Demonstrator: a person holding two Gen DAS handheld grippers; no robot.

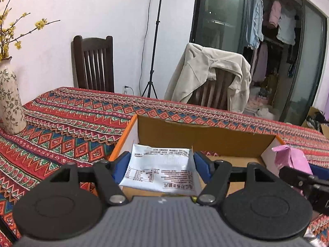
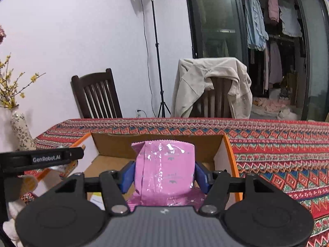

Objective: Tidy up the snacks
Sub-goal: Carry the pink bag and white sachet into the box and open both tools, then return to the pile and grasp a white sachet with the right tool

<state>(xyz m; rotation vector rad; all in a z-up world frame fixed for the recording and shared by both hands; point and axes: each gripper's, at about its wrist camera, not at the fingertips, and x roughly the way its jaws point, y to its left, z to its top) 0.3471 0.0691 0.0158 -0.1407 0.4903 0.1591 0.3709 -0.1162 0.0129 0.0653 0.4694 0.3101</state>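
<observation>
The left gripper (image 1: 160, 164), tilted downward, clamps a white snack packet (image 1: 158, 168) over the open cardboard box (image 1: 205, 138); beside it the right gripper (image 2: 163, 175), angled likewise, pinches an upright pink snack bag (image 2: 164, 168) above the same box on the patterned tablecloth (image 2: 277, 160)

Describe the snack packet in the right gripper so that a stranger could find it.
On the patterned tablecloth stands an open cardboard box. Above it, the right gripper clamps a pink packet. The other packet is white with printed text.
</observation>
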